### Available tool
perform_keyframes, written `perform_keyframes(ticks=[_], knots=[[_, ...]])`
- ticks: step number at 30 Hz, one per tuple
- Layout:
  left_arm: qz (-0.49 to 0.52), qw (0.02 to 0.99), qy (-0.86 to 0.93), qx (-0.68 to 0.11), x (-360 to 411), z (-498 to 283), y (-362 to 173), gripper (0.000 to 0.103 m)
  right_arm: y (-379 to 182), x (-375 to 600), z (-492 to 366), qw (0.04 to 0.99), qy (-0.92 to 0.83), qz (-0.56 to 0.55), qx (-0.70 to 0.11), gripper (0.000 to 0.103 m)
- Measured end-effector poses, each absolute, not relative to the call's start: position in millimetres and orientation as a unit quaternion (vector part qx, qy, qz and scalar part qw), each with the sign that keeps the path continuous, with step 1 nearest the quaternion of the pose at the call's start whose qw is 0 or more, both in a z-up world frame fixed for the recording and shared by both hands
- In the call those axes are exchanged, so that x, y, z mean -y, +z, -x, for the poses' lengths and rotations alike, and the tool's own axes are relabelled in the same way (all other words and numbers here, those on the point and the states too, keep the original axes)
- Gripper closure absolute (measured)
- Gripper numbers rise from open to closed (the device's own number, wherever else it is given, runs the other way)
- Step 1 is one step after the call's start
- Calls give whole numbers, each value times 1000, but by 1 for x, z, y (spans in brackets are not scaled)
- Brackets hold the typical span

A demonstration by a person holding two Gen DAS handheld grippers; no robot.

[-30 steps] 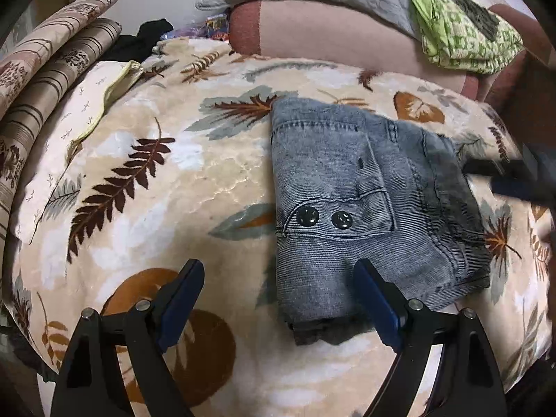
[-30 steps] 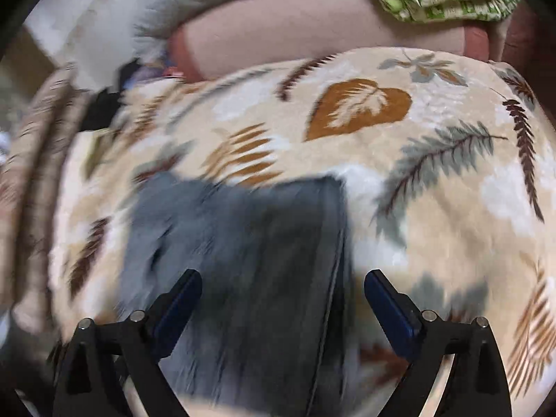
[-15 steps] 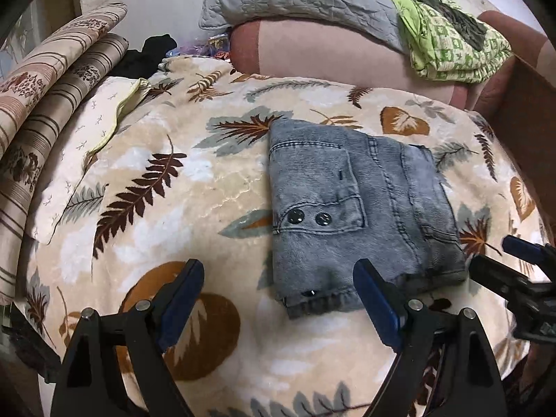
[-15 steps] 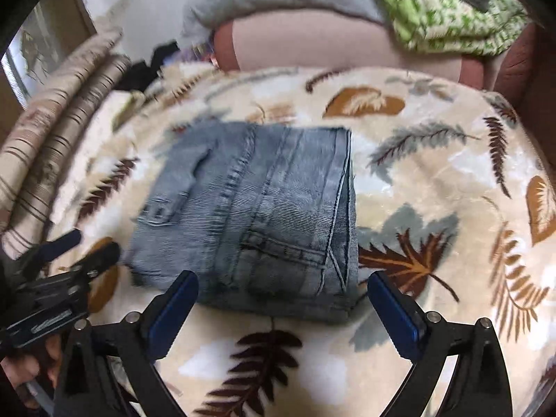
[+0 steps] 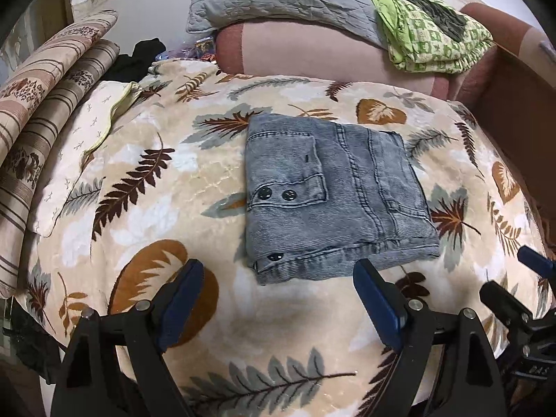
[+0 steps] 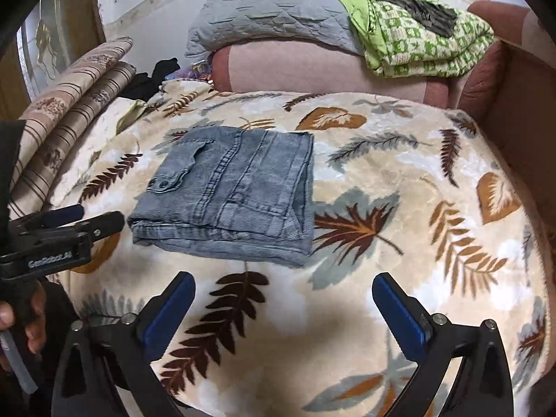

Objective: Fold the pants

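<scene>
Two grippers stood clear of the work at this moment. My left gripper point(image 5: 278, 299) held its jaws wide with only blanket between them; my right gripper point(image 6: 283, 307) had its jaws opening, likewise with nothing in them. The pants point(image 5: 333, 194), grey-blue denim, lay folded into a compact, roughly square packet near the middle of the leaf-patterned blanket point(image 5: 146, 208), apart from both tools. A snap-buttoned pocket flap faced up on the packet's left part in the left wrist view, and the stacked layer edges faced me. I judged the fold essentially complete. I expected the denim to handle as fairly heavy and limp rather than stiff, with thick seams and little slip against the plush blanket. For any further move, I judged the best hold to be the near stacked edge, pinching all layers together at both corners so that the packet would not unfold.
</scene>
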State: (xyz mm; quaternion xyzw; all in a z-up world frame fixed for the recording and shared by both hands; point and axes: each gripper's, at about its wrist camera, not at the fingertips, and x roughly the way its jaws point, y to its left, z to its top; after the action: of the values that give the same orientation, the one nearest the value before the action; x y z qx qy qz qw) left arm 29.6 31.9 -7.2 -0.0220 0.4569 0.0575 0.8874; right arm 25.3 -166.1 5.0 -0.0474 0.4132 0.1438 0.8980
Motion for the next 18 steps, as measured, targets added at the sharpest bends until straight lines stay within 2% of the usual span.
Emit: perform_keyframes(ticks=[6, 9, 18], knots=[[19, 887, 50, -458, -24, -27, -6, 14, 4, 166, -27, 896, 136, 57, -418, 0], [13, 888, 49, -456, -20, -27, -7, 10, 2, 167, -27, 894, 131, 61, -423, 0], [-3, 896, 51, -441, -14, -29, -4, 10, 6, 165, -31, 893, 134, 71, -424, 0]])
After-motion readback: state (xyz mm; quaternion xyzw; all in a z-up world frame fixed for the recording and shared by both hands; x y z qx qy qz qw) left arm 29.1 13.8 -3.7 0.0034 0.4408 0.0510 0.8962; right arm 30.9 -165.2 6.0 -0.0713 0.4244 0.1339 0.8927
